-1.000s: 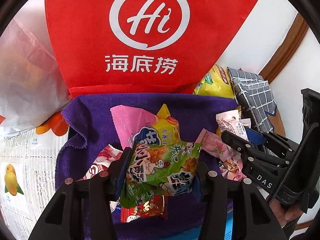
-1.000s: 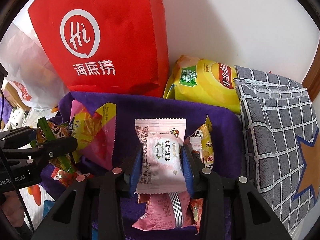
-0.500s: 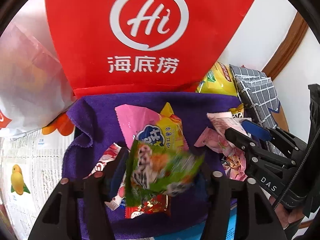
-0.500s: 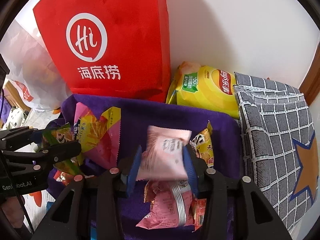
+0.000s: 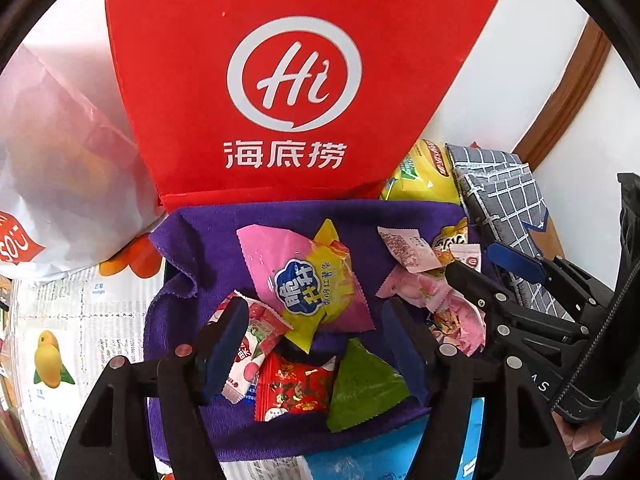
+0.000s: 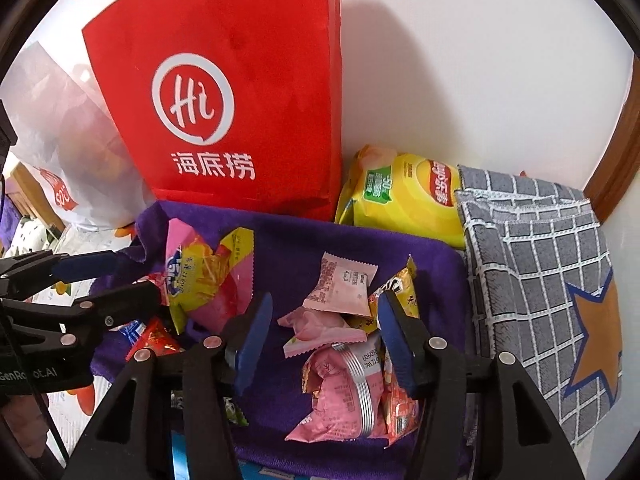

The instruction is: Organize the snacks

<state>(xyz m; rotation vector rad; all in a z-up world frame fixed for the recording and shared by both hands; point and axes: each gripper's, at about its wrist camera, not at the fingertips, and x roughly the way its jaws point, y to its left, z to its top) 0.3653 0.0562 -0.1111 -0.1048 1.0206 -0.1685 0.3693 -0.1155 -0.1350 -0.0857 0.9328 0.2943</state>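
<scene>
Both grippers hang over a purple cloth (image 5: 224, 236) strewn with snack packets, and both stand wide apart with nothing between the blue pads. In the left wrist view, the left gripper (image 5: 316, 332) spreads across the lower middle; lying loose on the cloth between its fingers are a green packet (image 5: 360, 388) at about 5 o'clock from the frame centre and a red packet (image 5: 294, 386) just beside it at 6 o'clock, the two touching or nearly so. A white and red sweet wrapper (image 5: 252, 352) lies against the left finger. Further up, near centre, a pink and yellow crisp bag (image 5: 308, 284) lies flat on the cloth. At 3 o'clock the right gripper (image 5: 468, 260) reaches in from the side above a small heap of pale pink packets (image 5: 412, 292). In the right wrist view, the right gripper (image 6: 324, 336) frames that heap: a pale pink pastry packet (image 6: 344, 286) rests tilted on top, at 12 o'clock from the gap, with a darker pink wrapper (image 6: 344, 392) below it at 6 o'clock. The left gripper (image 6: 108, 276) shows at 9 o'clock. Behind the cloth, at 12 o'clock, a red paper bag (image 6: 240, 92) stands upright against the wall, with a yellow crisp bag (image 6: 404, 200) just beside it and a grey checked cloth (image 6: 532, 272) at 3 o'clock.
</scene>
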